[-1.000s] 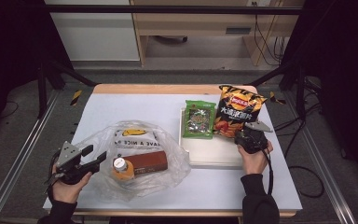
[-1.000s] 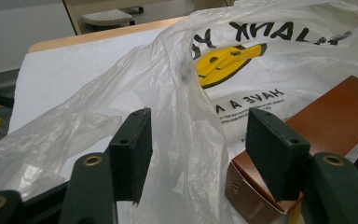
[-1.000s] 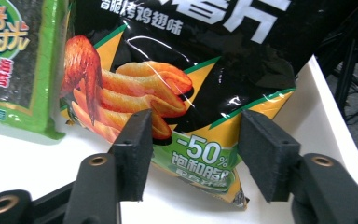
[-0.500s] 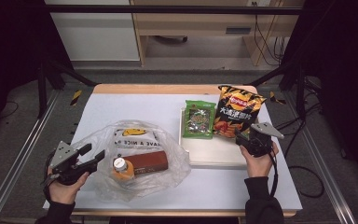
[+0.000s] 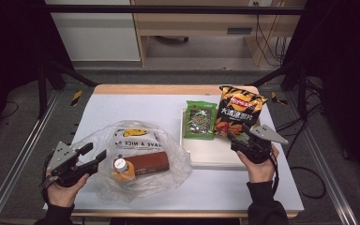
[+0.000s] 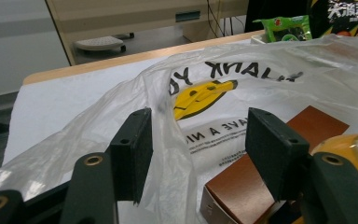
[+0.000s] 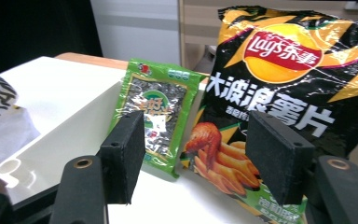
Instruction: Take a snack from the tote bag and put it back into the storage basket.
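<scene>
A clear plastic bag (image 5: 136, 157) printed with a yellow smiley lies on the white table (image 5: 122, 105); inside it are a brown box (image 5: 147, 162) and an orange bottle (image 5: 121, 168). My left gripper (image 5: 93, 152) is open at the bag's left edge, with bag film (image 6: 168, 121) between its jaws. On a white tray (image 5: 211, 152) lean a green seaweed packet (image 5: 200, 119) and a black-and-orange chip bag (image 5: 236, 110). My right gripper (image 5: 236, 133) is open just in front of the chip bag (image 7: 279, 88), with the packet (image 7: 161, 112) to its left.
A wooden strip (image 5: 168, 89) edges the table's far side. Metal rails (image 5: 23, 154) run along both sides. Beyond the table stand a cabinet (image 5: 93, 33) and a desk (image 5: 201, 23), with cables (image 5: 262, 42) on the floor.
My right gripper has drifted slightly right and toward the table's front, away from the chip bag. My left gripper has shifted a little left and toward the front edge.
</scene>
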Demonstrator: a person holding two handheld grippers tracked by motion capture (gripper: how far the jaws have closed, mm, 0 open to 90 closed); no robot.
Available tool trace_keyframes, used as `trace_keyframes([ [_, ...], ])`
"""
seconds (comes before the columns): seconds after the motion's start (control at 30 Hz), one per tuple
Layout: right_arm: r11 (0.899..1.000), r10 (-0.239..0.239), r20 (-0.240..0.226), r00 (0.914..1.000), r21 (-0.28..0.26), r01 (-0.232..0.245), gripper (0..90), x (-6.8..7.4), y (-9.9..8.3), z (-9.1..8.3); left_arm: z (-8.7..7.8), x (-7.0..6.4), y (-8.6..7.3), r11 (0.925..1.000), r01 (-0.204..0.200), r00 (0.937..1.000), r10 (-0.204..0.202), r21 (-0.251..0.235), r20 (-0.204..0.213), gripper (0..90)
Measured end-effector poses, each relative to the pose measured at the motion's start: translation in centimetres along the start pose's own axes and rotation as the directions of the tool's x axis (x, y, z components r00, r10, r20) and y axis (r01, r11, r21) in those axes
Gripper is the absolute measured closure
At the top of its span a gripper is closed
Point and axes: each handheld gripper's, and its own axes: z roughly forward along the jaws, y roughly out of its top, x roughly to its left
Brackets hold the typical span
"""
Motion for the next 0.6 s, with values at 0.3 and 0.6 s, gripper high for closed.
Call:
trace_keyframes([
  [0.3,0.999,-0.006,0.035,0.9994,0.034,0.005,43.8,-0.6,-0.7,1.0,-0.2,0.0,0.1,0.9998,-0.007,1.0000,0.007,-0.020,0.002,41.3],
  [0.6,0.999,-0.044,-0.117,0.9922,-0.021,0.042,42.0,2.8,1.1,0.3,-1.0,-0.3,0.8,0.9984,-0.026,0.9997,0.026,-0.051,-0.006,40.2],
])
